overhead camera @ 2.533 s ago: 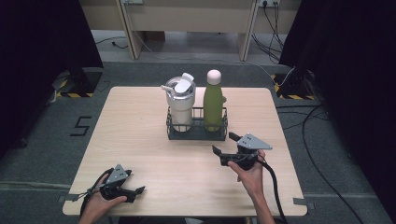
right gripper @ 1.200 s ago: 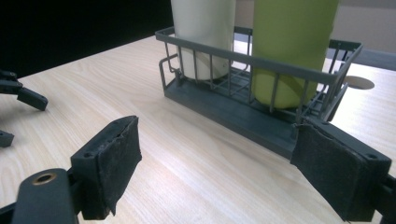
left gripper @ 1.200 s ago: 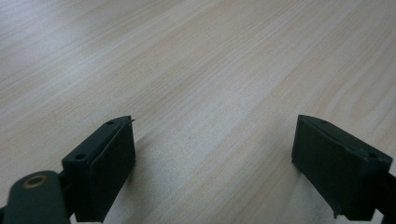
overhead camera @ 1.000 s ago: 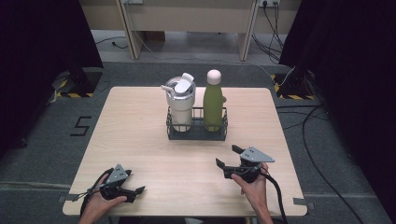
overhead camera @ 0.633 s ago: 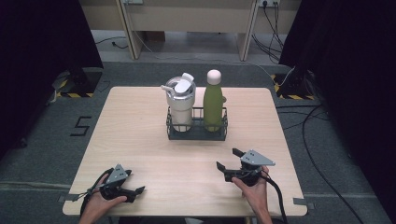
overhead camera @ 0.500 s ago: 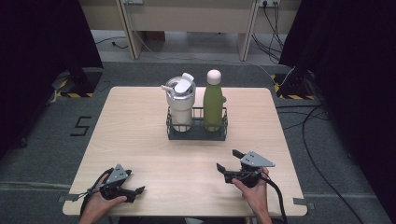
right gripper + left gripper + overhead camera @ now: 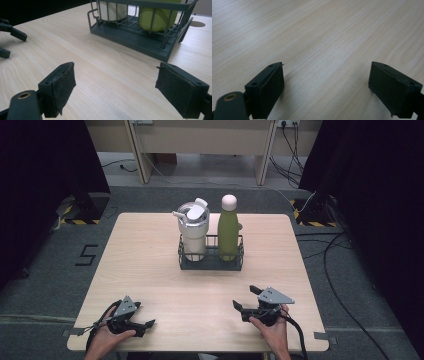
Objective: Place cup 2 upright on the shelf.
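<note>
While both grippers rest apart with jaws wide and empty, the right gripper (image 7: pixel 246 299) faces the rack (image 7: pixel 140 37) ahead; the left gripper (image 7: pixel 148 324) lies well off beside it.

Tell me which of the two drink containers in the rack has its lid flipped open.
The white tumbler, on the left side of the wire rack: its lid flap stands up. The green bottle beside it wears a closed, rounded pale cap.
</note>
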Demonstrator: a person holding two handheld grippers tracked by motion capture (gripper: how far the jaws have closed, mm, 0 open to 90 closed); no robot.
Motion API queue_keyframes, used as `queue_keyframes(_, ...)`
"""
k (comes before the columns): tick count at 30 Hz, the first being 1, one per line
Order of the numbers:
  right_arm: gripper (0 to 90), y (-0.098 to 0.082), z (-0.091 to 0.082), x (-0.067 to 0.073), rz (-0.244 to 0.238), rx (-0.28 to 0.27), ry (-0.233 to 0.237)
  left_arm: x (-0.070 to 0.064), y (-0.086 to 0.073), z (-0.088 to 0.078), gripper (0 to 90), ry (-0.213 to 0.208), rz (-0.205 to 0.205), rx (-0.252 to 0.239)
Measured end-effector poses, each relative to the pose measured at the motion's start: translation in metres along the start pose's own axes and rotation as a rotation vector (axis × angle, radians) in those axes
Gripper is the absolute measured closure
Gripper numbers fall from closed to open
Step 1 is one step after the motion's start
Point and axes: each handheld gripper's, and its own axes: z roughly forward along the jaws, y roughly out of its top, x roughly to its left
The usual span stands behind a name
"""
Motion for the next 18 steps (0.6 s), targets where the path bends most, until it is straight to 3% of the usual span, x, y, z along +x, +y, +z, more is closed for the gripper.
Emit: queue_keyframes(18,15.4,-0.012,-0.009,0.008,-0.014,0.042,-0.005,0.000,0.000,0.000,12.5,0.000,0.000,0.000)
